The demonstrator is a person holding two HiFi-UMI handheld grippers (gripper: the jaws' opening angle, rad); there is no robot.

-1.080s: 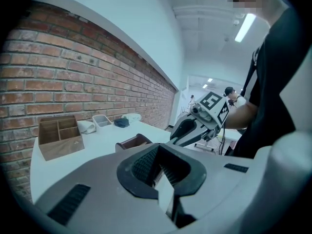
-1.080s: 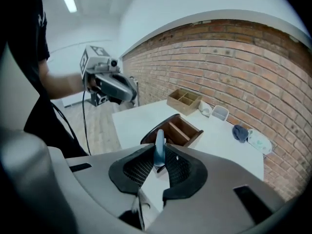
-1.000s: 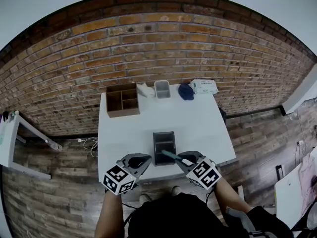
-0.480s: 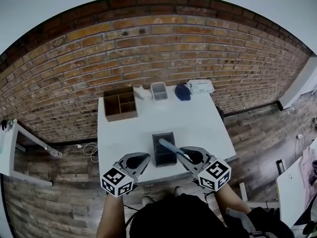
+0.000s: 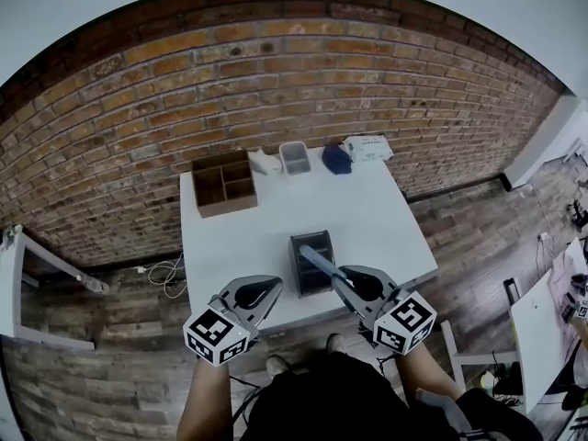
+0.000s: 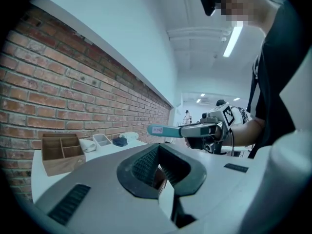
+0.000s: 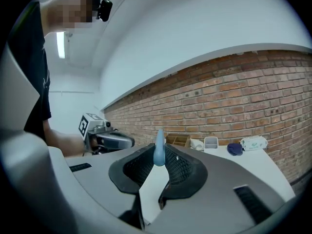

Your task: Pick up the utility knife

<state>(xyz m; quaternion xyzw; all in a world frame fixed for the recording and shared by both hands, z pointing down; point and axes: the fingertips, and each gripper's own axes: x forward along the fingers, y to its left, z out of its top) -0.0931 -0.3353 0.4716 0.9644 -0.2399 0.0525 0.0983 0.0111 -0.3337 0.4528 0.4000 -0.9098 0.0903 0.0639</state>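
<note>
Since a second ago, the utility knife (image 5: 318,265) has been swinging round from lying crosswise at the near end of the dark desk tray (image 5: 299,272) to pointing away from the person, and it is now hanging in the air above that tray. The right gripper (image 5: 345,277) is pinching the teal knife by its near end, so most of the handle is sticking out past the claw. In the right gripper view the knife is standing edge-on between the two ribbed pads.

The left gripper (image 5: 272,288) is hovering over the near edge of the white table (image 5: 377,219), well apart from the knife. Its claw is pressed together on nothing.

Judging the risk: the grip is sitting far toward one end, so the long free part could be levering downward and twisting in the pads if the hand is tilting or moving sharply. A slip here would be dropping the knife back into the tray or onto the table. Whether the blade is extended cannot be made out.

Counting what is showing: one utility knife, two grippers, one dark tray, one white table. Along the far edge by the brick wall are one wooden organiser box (image 5: 225,184) with several compartments, one white cloth (image 5: 266,163), one clear bin (image 5: 295,158), one dark blue item (image 5: 336,159) and one packet of wipes (image 5: 367,148).
</note>
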